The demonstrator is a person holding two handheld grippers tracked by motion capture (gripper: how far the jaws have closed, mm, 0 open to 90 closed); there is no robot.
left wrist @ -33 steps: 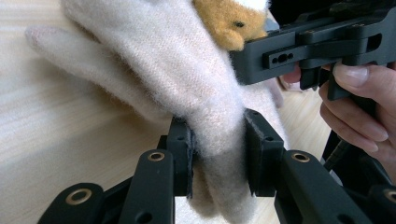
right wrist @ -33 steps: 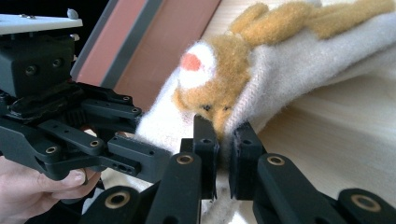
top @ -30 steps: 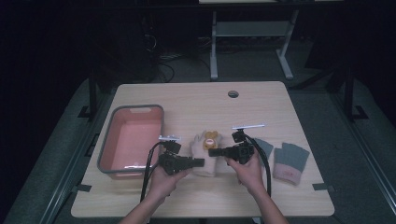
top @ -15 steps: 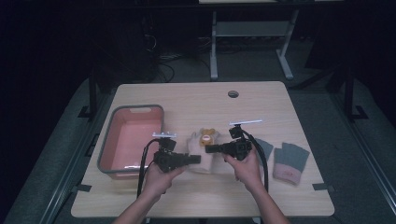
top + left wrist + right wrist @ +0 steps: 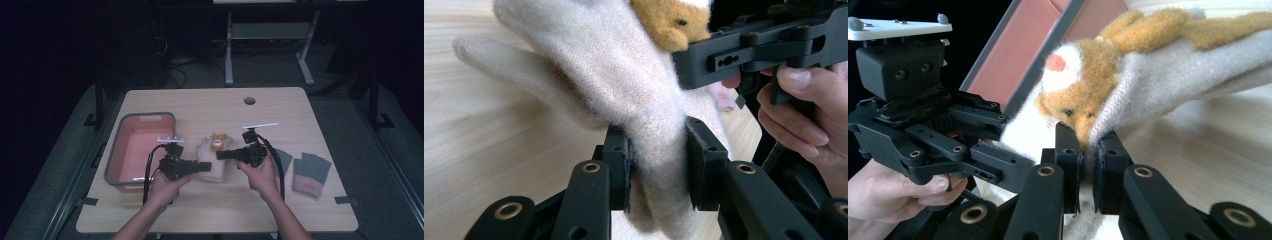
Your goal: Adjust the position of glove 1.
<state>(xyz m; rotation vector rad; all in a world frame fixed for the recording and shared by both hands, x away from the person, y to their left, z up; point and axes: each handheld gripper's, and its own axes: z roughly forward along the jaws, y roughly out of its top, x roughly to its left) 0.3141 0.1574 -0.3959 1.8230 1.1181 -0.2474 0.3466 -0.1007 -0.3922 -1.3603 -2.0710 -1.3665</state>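
Cream fuzzy knit mitten (image 5: 212, 161) with orange plush animal – both grippers' fingers (image 5: 616, 165) clamp it; lift evenly, carry level to the pink plastic bin (image 5: 131, 172).

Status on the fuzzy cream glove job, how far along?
Done: both grippers are clamped on the fuzzy cream glove with the tan animal face, left gripper around its body, right gripper at an edge by the face. In hand: it is held between them beside the pink plastic bin. Left: probably placing it; two grey gloves lie on the table.
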